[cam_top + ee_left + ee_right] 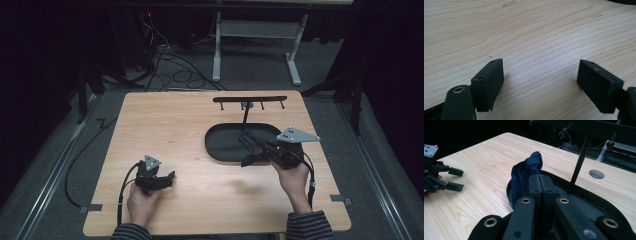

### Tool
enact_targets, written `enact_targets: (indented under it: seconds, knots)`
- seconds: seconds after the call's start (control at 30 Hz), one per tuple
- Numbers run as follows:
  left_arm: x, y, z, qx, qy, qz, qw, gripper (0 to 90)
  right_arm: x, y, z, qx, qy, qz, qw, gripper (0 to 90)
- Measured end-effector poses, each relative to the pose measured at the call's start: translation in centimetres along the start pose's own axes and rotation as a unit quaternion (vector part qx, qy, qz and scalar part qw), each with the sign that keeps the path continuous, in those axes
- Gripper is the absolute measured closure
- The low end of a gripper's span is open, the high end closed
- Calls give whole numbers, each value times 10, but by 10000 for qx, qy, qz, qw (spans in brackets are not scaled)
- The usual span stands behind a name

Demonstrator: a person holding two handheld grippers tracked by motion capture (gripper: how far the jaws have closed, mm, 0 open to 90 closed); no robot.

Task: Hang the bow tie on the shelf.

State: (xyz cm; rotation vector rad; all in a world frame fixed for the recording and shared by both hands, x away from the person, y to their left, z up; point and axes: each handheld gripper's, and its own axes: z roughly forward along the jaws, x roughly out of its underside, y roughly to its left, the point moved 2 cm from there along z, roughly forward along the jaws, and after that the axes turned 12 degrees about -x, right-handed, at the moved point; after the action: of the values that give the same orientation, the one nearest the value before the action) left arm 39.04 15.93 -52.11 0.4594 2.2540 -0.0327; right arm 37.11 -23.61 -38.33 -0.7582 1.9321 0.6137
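At the bottom of the high view two hands in striped sleeves come in over the near edge of the wooden table (pixel 190 125). The left gripper (pixel 169 178), lower left of centre, rests low over bare wood with its jaws spread wide and nothing between them; in the left gripper view the two black pads stand far apart over plain grain. The right gripper (pixel 250 150), right of centre, has its jaws pressed together on a dark blue cloth (pixel 526 173), a knotted bunch of which rises above the pads in the right gripper view. The cloth hangs at the near rim of the black oval tray (pixel 220 145), partly over it. From the tray a thin rod rises to a black bar with pegs (pixel 250 99) in the upper middle of the frame. Beyond the table, cables (pixel 175 70) lie on the grey floor beside a white frame leg (pixel 216 50)
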Motion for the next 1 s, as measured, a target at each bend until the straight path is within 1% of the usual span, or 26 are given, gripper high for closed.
enact_targets:
  seconds: [0.2, 0.33, 0.47, 0.57, 0.6, 0.63, 0.67, 1.0]
  knots:
    - [0, 0, 0, 1, 0, 0, 10000, 220, -7, -4, 1, 40, -31, 58, 10000, 900]
    - [0, 0, 0, 2, 0, -1, 10000, 220, -14, -7, 2, 71, -51, 15, 10000, 900]
    - [0, 0, 0, 2, 0, 0, 10000, 220, -21, -9, 5, 96, -68, -18, 9999, 900]
    - [0, 0, 0, 1, 1, 0, 10000, 220, -25, -12, 7, 107, -83, 34, 9999, 900]
    - [0, 0, 0, 1, 1, -1, 10000, 220, -26, -13, 7, 115, -107, 3, 9999, 900]
    - [0, 0, 0, 1, 1, -1, 10000, 220, -27, -13, 8, 127, -97, 35, 9999, 900]
    - [0, 0, 0, 1, 1, -1, 10000, 220, -28, -14, 9, 128, -108, 12, 9999, 900]
    - [0, 0, 0, 3, 1, -2, 10000, 220, -36, -21, 19, 149, -129, 67, 9998, 900]
